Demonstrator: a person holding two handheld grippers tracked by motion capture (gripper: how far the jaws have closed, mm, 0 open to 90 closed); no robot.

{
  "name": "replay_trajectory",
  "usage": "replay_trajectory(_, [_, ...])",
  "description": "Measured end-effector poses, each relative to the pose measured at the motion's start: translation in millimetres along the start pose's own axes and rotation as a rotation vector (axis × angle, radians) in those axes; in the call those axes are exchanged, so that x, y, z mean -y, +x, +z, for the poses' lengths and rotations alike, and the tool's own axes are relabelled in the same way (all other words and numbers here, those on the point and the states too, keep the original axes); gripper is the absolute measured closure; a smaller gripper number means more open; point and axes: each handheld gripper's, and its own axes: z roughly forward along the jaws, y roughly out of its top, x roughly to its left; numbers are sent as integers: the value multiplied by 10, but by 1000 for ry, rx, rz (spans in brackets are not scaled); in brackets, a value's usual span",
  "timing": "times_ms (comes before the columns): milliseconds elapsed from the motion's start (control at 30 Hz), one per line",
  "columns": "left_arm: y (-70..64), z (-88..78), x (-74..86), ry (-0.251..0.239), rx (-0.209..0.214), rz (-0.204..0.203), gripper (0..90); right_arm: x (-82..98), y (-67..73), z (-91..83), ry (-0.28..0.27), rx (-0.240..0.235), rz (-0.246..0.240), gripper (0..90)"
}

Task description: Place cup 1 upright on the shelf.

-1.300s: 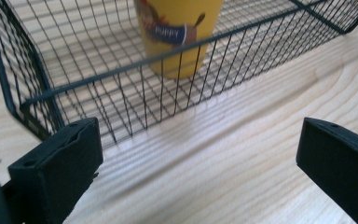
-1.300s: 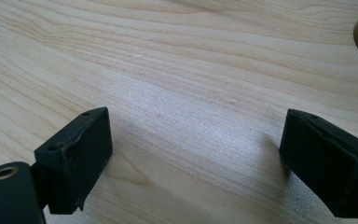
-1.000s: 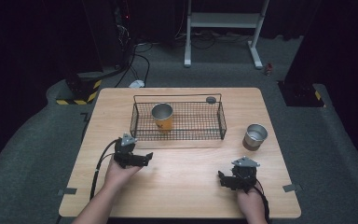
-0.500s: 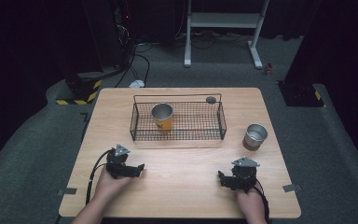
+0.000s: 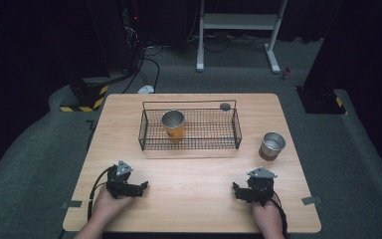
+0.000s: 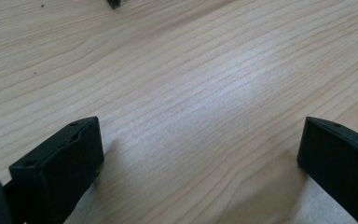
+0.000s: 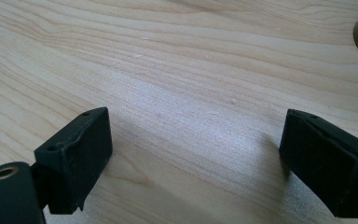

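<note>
Beyond right hand-held gripper (image 5: 239,191), steel cup (image 5: 271,146).

Tabletop (image 5: 194,184) showing pale blond wood, fine wavy grain streaking across. Left claw (image 5: 142,187) showing matte black, grey three-cornered plate on top; right claw (image 5: 236,190) looking same black with same grey plate. Wire basket (image 5: 189,144) showing black mesh grid. Cup in basket (image 5: 173,124) showing orange wall, silvery rim. Second cup (image 5: 271,146) showing dull steel grey, brownish lower wall. Floor (image 5: 40,164) lying dark grey; yellow-black hazard stripes (image 5: 82,105) marking base at left.
</note>
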Motion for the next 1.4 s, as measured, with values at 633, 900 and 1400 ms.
replay_trajectory(633, [-70, -21, 29, -6, -45, -44, 5, 9, 12, -12, 2, -21, -7, 94])
replay_trajectory(900, [-85, -20, 23, 1, -58, -58, 3, 7, 14, -10, 3, -20, -8, 93])
replay_trajectory(1400, [-80, -7, 12, -2, -59, -60, 2, -12, -50, -142, -78, -1, 9, 129])
